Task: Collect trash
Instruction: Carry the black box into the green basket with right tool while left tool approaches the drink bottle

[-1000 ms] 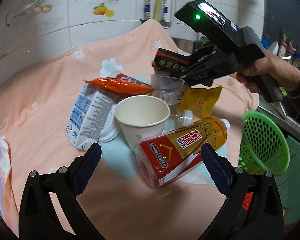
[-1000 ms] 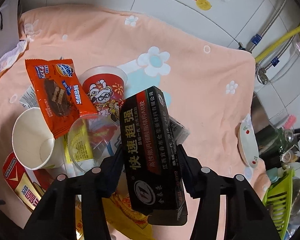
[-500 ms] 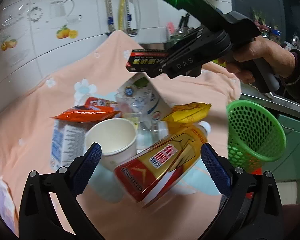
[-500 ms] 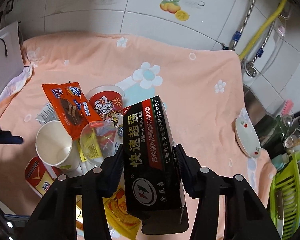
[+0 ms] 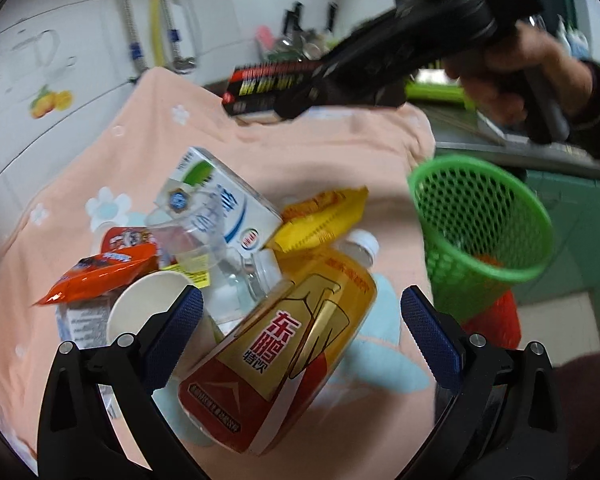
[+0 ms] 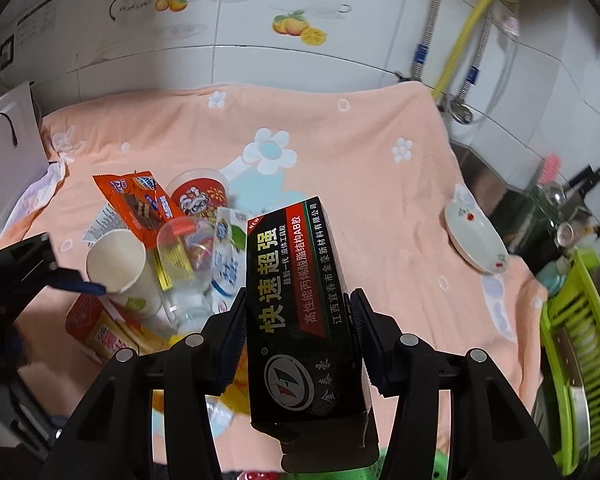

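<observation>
Carrying the box (image 6: 300, 300) pinched in your right gripper (image 6: 298, 344), get it square over the basket (image 5: 480, 220) beside the trash pile before letting go. Your left gripper (image 5: 300, 340) hangs spread wide over the bottle (image 5: 284, 352), so keep it clear.

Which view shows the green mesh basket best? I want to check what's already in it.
The left wrist view: the green mesh basket shows nearly whole, mouth toward the camera, something orange blurred inside. The right wrist view gives only a green sliver at the bottom edge, under the black box.
</observation>
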A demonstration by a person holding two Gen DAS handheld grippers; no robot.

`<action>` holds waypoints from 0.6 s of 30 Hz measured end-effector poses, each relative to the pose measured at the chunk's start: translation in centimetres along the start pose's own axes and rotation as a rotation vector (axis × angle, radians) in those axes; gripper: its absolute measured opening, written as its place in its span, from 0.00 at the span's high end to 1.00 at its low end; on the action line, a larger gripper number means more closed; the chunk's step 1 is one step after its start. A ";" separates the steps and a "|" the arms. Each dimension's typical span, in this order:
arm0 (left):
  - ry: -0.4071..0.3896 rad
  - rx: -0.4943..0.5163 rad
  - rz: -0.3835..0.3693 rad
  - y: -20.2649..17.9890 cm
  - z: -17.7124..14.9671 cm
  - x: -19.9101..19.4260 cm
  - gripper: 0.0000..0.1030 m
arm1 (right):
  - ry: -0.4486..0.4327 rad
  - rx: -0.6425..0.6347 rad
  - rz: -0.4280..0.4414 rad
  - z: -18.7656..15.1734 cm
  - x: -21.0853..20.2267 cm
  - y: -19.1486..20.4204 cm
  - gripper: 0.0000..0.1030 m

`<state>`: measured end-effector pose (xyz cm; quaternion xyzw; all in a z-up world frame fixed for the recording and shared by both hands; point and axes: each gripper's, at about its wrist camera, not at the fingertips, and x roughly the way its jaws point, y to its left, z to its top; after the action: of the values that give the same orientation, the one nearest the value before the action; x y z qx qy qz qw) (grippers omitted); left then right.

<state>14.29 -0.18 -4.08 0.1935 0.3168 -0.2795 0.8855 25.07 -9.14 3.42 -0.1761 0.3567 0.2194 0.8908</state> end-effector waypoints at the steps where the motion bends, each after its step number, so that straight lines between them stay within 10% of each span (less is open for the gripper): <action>1: 0.013 0.019 0.002 0.0 0.0 0.4 0.05 | 0.000 0.008 0.002 -0.4 -0.2 -0.2 0.52; 18: 0.209 0.292 0.017 -1.3 0.6 5.4 0.05 | 0.055 0.196 0.009 -10.3 -3.3 -2.8 0.61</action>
<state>17.23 -3.51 -7.49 0.3506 0.3614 -0.2933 0.8127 18.62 -17.20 -0.76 -0.0926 0.4014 0.1824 0.8928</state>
